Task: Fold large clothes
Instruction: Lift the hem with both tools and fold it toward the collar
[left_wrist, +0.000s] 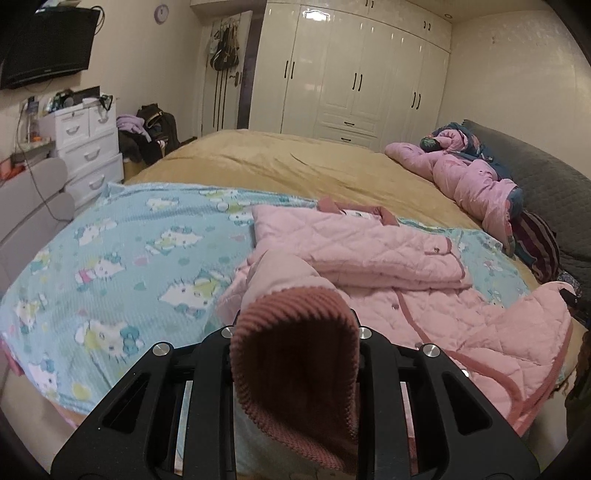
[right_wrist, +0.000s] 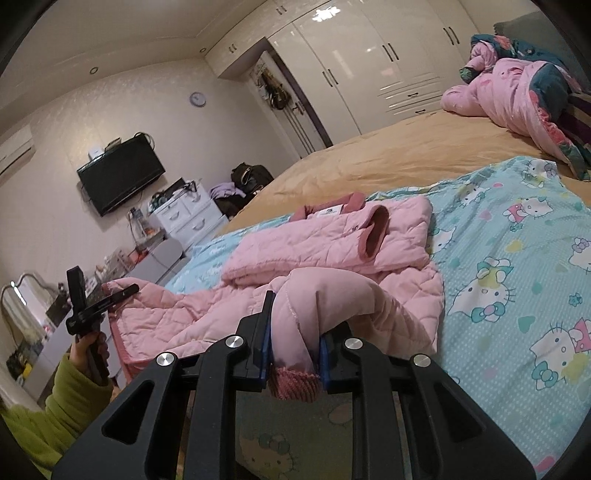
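Gripping a ribbed cuff (left_wrist: 295, 365) each, the left gripper (left_wrist: 295, 354) and right gripper (right_wrist: 293, 350) have jaws clenched on the sleeve ends of the pink quilted jacket (left_wrist: 369, 251), which lies on the cartoon-cat blanket (left_wrist: 122, 254) spread over the bed (left_wrist: 303, 162). Padded and soft, the jacket looks light and floppy, likely to sag between holds; the thick knit cuffs seem the firmest places to grip.

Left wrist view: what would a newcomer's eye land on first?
The dark pink ribbed cuff fills the foreground, gripped in the left tool. Behind it the pink quilted jacket lies partly folded on the cartoon-cat blanket, and a crumpled pink quilt sits at the far right of the bed.
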